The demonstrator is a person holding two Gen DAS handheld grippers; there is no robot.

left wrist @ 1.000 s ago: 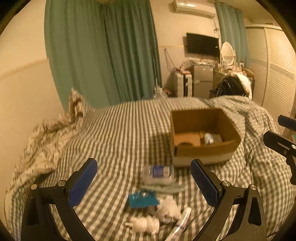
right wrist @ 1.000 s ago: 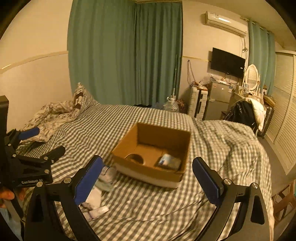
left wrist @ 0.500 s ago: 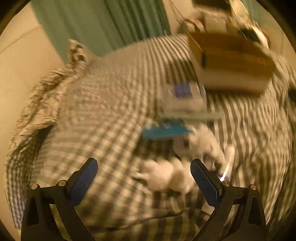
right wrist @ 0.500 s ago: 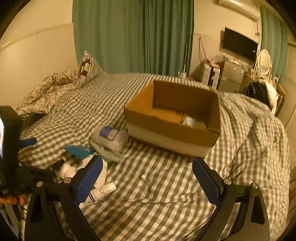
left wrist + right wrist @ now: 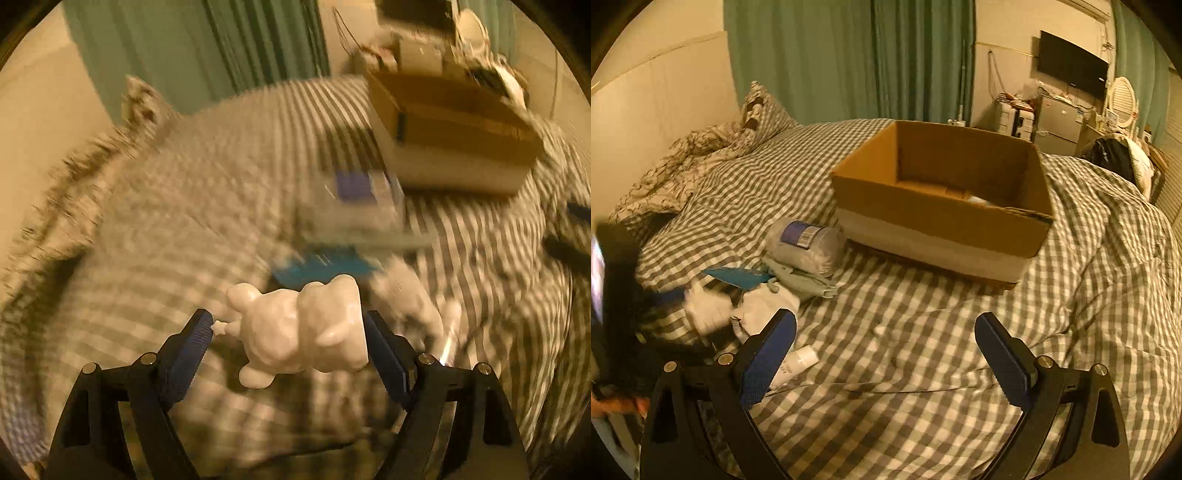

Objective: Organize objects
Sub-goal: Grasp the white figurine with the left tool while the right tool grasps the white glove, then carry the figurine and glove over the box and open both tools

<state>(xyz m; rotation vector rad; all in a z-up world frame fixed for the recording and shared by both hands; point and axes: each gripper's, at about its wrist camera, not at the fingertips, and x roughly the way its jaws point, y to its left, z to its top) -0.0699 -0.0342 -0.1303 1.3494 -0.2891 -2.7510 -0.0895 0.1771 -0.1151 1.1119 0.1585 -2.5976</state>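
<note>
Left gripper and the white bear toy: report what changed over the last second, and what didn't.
The left gripper came down over the loose items; its jaws have just been closing around the white bear toy, which sharp against the blurred bedding looks lifted. The right gripper lowered too, open and empty. The cardboard box stayed put.

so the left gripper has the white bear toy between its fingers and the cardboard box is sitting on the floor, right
Not quite. The cardboard box sits on the checked bedcover, not on the floor, as the right wrist view shows. The rest holds: the left gripper has the white bear toy between its fingers, its jaws having just been closing.
</note>
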